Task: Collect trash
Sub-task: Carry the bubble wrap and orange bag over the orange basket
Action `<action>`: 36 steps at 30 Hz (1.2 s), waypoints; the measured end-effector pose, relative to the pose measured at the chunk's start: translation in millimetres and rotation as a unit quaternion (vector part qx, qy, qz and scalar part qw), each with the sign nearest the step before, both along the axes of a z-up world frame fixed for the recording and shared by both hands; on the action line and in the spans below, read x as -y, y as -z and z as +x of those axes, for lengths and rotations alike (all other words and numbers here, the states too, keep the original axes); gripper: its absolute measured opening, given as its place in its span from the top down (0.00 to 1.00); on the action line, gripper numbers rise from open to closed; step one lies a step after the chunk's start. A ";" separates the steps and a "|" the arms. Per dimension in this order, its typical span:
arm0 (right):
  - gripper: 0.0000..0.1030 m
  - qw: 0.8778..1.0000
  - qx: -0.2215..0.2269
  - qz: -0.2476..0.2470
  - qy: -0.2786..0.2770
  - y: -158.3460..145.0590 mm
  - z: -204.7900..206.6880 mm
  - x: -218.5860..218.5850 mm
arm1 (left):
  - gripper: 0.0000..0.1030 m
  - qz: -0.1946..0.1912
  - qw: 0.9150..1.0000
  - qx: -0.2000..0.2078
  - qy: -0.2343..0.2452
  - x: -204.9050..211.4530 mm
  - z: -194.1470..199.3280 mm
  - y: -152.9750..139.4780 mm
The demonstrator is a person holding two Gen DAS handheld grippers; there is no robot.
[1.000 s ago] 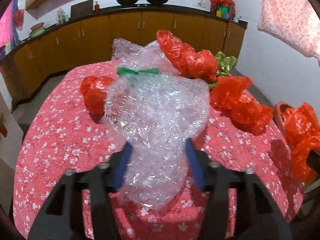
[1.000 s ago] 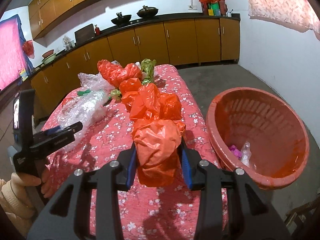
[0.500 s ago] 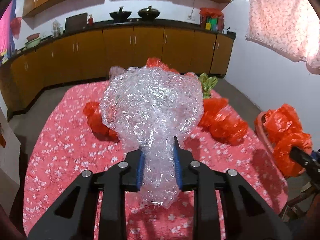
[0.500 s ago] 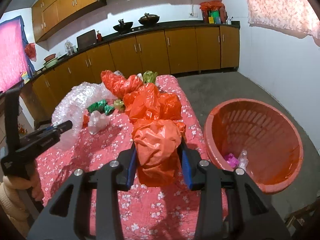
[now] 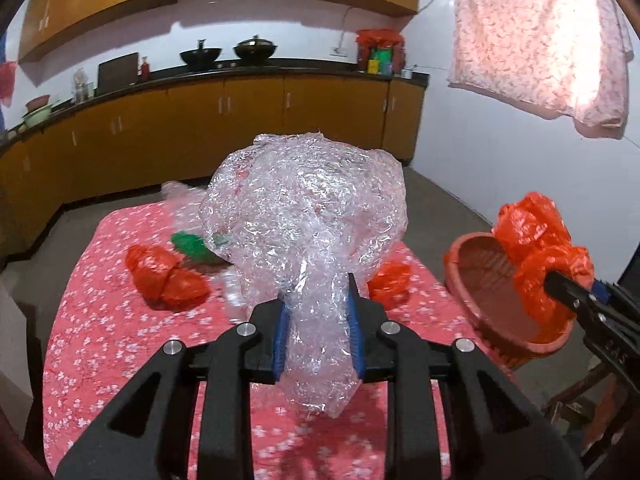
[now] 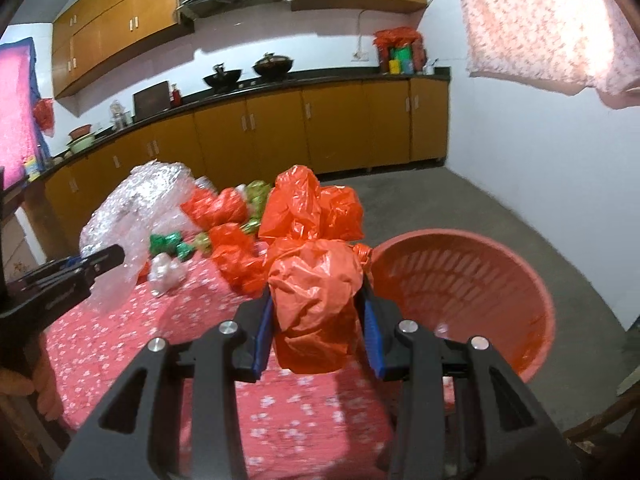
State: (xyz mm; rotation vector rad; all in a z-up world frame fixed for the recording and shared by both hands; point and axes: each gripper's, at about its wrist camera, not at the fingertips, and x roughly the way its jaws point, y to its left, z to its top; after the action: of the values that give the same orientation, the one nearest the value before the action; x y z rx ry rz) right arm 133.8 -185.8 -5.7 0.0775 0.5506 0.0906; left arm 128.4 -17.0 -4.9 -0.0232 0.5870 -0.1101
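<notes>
left gripper point(image 5: 318, 330) clamped tight on bubble wrap wad point(image 5: 308, 220), centre of left view, lifted off the red floral table point(image 5: 100, 320). right gripper point(image 6: 318, 322) closed on orange plastic bag point(image 6: 316, 280), centre of right view; red basket point(image 6: 532, 280) lower right beside the table

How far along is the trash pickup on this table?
Barely started. Left gripper is shut on crumpled clear bubble wrap; right gripper is shut on a crumpled orange plastic bag beside the round orange basket. More orange bags and green wrappers remain on the flowered tablecloth.
</notes>
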 end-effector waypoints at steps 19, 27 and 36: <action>0.63 0.997 0.002 -0.012 0.079 0.0 -2.5 71.6 | 0.76 0.002 0.996 -0.008 0.084 77.0 9.5 1.7; 0.63 0.994 0.003 -0.013 0.108 -0.7 -0.3 95.3 | 0.76 -0.002 0.993 -0.011 0.120 115.1 19.6 1.1; 0.63 0.992 -0.006 -0.007 0.129 7.0 14.0 126.1 | 0.76 -0.005 0.987 -0.023 0.157 159.1 34.6 10.4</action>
State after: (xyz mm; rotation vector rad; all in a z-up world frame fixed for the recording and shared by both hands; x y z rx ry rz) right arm 147.9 -311.9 -12.7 0.1341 0.5484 -0.1663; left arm 163.0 -176.0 -15.2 0.0571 0.6324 -0.4202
